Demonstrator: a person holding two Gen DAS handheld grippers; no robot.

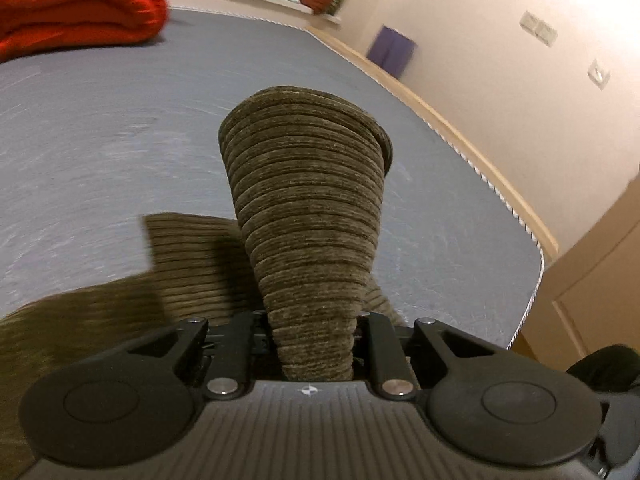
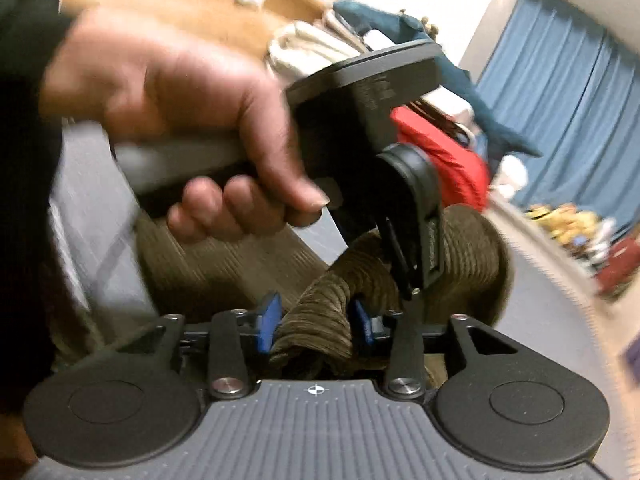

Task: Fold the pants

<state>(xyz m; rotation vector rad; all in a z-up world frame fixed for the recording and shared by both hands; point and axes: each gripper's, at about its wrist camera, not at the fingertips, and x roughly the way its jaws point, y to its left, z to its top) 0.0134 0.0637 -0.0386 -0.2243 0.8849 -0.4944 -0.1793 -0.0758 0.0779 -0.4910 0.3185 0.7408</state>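
Left hand-held gripper point(image 1: 314, 344): jaws clamped on a bunched fold of the olive-brown ribbed corduroy pants point(image 1: 308, 216), which rises in front of the camera; the rest lies on the grey-blue bed point(image 1: 100, 128). Right hand-held gripper point(image 2: 316, 326): blue pads point(image 2: 269, 320) pinch another fold. Person's left hand point(image 2: 180, 120) grips the other handle. Folded red blanket point(image 1: 76, 4) at the far side.

We count one pair of olive corduroy pants point(image 1: 308, 208), two grippers — left gripper point(image 1: 316, 344), right gripper point(image 2: 316, 320) — one hand point(image 2: 176, 120), one red blanket point(image 1: 72, 4), one purple panel point(image 1: 390, 52), two wall plates point(image 1: 538, 28). Plush toys: blurred, uncounted.
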